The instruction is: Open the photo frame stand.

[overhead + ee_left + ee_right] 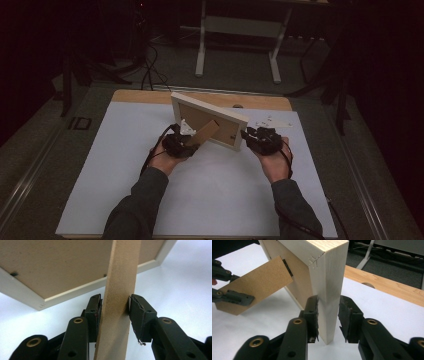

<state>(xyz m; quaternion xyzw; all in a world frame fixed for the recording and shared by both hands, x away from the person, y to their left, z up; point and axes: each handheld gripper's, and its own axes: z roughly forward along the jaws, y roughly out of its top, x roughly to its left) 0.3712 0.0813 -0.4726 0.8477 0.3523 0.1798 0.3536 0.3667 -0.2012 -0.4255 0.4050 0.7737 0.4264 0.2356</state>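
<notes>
white table: one frame; left tool grips stand, right tool frame edge.

Left gripper, black fingers rising from bottom of frame, pinched on a brown fibreboard stand strip running up the centre. Upper left: pale wooden picture frame, brown backing board. White desk at right.

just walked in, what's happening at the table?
A person is standing a light wooden picture frame on the white table, back side toward them. The left gripper is shut on the brown easel stand hinged to the frame's back; the right gripper is shut on the frame's side edge.
</notes>
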